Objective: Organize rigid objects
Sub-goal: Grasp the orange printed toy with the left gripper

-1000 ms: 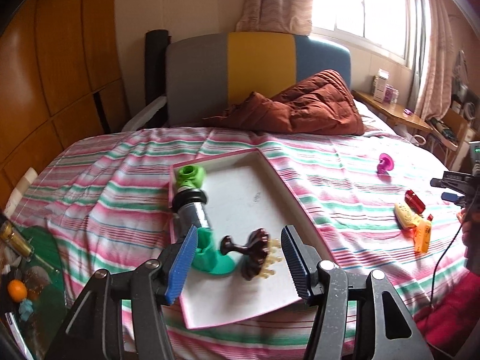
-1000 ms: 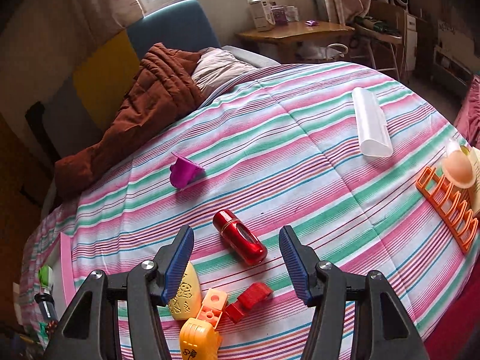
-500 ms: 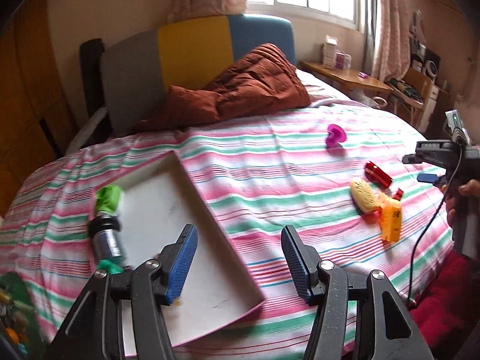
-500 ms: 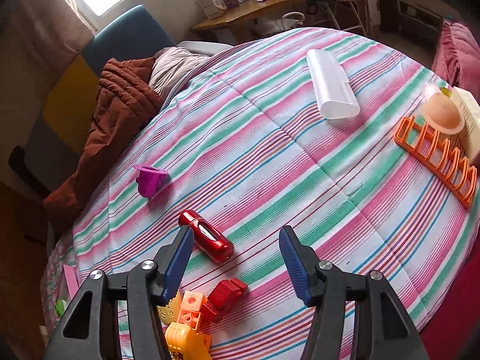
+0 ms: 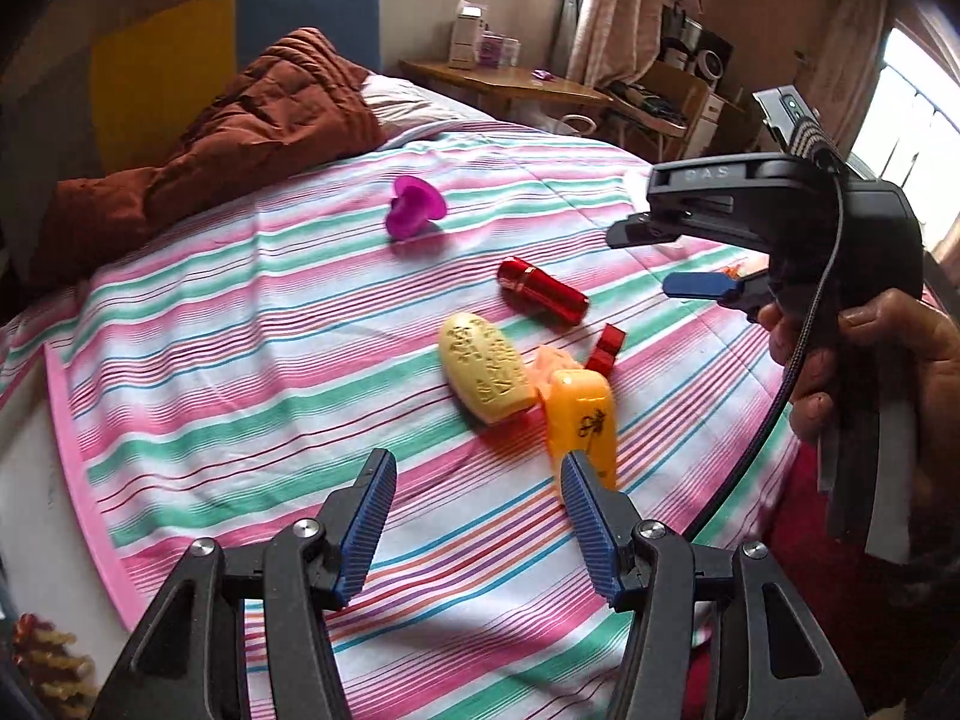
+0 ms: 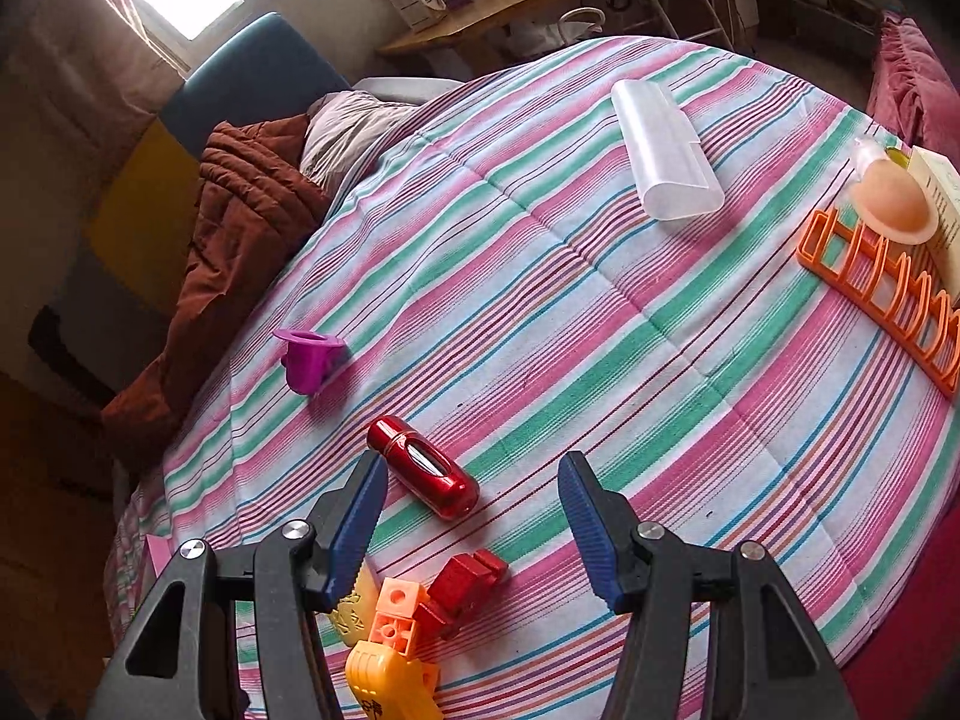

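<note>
Left gripper [image 5: 477, 516] has swung off pink-rimmed tray [image 5: 66, 420] toward toy cluster; jaws spread, nothing between. Yellow oval block [image 5: 483, 375], orange piece [image 5: 582, 414], red cylinder [image 5: 543, 291], magenta cup [image 5: 414, 213] lie loose on striped bedspread [image 5: 252, 372]. Right gripper [image 6: 474, 522] hovers above red cylinder, spread, empty. Next pickup likely.

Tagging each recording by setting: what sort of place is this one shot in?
Most likely a home bedroom. The toys lie on a bed with a striped sheet, a rumpled brown quilt is heaped by the padded headboard, and a wooden side table stands by a curtained window.
</note>
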`<state>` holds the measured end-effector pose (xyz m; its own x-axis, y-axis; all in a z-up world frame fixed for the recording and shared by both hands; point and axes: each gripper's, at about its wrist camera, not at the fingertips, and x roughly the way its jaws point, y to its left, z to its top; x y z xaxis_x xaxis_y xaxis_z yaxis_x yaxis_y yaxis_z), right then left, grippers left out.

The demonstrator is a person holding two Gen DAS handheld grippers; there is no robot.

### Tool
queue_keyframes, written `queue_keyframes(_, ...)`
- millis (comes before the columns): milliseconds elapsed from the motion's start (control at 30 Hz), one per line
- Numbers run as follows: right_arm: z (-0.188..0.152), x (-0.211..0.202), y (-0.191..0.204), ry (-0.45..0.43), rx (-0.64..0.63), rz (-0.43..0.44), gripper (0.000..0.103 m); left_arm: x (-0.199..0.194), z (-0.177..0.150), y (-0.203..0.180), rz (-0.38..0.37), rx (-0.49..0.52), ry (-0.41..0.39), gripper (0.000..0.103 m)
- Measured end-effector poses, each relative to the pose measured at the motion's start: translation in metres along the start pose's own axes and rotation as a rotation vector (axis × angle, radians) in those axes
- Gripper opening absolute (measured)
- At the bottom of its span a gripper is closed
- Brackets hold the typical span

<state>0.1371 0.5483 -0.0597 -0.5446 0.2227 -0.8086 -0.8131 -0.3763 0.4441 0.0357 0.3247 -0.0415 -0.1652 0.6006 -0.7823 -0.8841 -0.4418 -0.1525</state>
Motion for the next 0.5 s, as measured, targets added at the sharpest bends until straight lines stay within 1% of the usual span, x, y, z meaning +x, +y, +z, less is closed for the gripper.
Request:
queue_keyframes(100,0.002,0.0,-0.001,-0.005,0.003,0.002,0.06,0.014,0.007,-0.016,-0.043,0.025,0.018,0.058)
queue_keyframes(167,0.003,0.0,-0.002,-0.005,0.012,0.004,0.06,0.024,0.01,-0.025,-0.046,0.046,0.033,0.061)
queue_keyframes(300,0.005,0.0,-0.004,-0.005,0.018,0.013,0.06,0.05,0.012,-0.029,-0.045,0.048,0.078,0.06)
queue_keyframes(333,0.005,0.0,-0.004,-0.004,0.015,0.013,0.06,0.056,0.012,-0.029,-0.046,0.045,0.091,0.049)
queue_keyframes(367,0.005,0.001,-0.003,-0.002,0.01,0.013,0.06,0.06,0.011,-0.028,-0.052,0.037,0.104,0.025)
queue_keyframes(400,0.005,0.002,-0.002,0.001,0.004,0.013,0.06,0.061,0.009,-0.026,-0.052,0.028,0.11,0.026)
queue_keyframes(500,0.004,0.003,0.0,0.005,-0.006,0.017,0.06,0.052,-0.002,-0.017,-0.062,-0.002,0.083,0.026)
